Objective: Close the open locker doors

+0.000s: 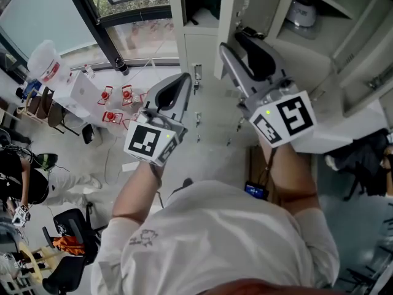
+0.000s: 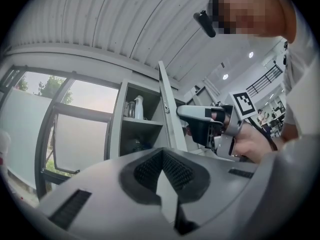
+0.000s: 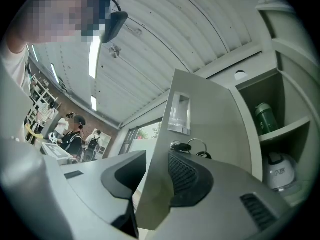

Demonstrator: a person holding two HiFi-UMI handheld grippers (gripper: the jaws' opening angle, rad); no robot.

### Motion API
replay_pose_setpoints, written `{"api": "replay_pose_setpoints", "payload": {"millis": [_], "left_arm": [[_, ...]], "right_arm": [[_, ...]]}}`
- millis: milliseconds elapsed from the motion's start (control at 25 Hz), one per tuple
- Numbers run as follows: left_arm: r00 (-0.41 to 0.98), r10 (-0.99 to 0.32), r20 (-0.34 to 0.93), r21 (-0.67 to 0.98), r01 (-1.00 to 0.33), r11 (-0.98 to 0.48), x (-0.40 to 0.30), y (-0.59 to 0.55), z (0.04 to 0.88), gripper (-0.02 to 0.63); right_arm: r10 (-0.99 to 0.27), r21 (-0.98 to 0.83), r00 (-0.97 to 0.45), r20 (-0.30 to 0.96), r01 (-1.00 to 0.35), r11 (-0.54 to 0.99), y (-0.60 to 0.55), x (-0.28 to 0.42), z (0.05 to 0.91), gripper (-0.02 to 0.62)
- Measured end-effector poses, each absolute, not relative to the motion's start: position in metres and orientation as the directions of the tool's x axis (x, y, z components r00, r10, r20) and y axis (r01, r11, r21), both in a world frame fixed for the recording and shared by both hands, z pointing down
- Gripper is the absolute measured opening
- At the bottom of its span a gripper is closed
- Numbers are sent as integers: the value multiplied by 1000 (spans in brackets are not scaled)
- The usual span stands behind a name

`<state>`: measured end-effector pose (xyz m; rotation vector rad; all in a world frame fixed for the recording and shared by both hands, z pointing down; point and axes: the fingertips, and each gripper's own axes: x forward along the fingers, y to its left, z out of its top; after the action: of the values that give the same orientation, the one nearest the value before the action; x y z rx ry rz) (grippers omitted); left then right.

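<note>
The right claw (image 3: 157, 160) is clamped on the free edge of the pale grey metal locker door (image 3: 210, 109), one ribbed pad on each face, a hold that should let it swing the door home. The left claw (image 2: 161, 156) hangs nearby, jaws together and empty, likely spare. One door stands open, carrying one bunch of keys (image 3: 186, 147); its compartment shows one green flask (image 3: 263, 117) and one white kettle (image 3: 280, 175)

The locker door (image 3: 210, 109) is a pale grey metal panel, swung open and standing out from the locker (image 3: 280, 134). It carries a clear label pocket (image 3: 179, 113) and a key ring (image 3: 192, 146) at its lock. Its free edge sits pinched between the right gripper's (image 3: 152, 184) jaws.
</note>
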<state>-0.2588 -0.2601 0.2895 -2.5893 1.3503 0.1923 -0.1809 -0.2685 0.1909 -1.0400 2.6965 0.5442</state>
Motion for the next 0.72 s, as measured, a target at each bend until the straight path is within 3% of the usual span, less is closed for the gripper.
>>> {"api": "replay_pose_setpoints", "payload": {"millis": [720], "left_arm": [[587, -778, -226, -134, -810, -572, -327, -285, 281, -5]], "right_arm": [[-695, 302, -651, -305, -758, 578, -330, -234, 191, 133]]}}
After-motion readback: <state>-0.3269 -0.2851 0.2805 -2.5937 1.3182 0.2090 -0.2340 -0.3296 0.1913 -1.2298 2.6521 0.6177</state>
